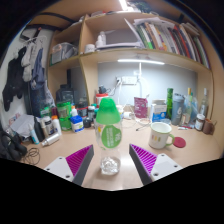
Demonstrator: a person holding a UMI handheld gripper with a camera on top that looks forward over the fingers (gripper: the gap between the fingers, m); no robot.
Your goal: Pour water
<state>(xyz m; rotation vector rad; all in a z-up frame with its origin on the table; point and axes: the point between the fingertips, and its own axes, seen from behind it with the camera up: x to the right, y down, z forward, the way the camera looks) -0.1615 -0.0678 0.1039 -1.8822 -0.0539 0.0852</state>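
One clear bottle (109, 135), green-capped and green-labelled, is stood upright on the desk (190, 150) between the two spread fingers of the gripper (111, 163), gaps visible either side. One white mug (161, 134) is placed right of the bottle.

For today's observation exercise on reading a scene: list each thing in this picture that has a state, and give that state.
Hand-held gripper: open, fingers either side of the bottle, gaps showing.
Clear plastic bottle with green cap and green label: upright on the desk, cap on, standing between the fingers.
White ceramic mug: upright on the desk, beyond the right finger; contents cannot be seen.
Light strip under the shelf: lit.
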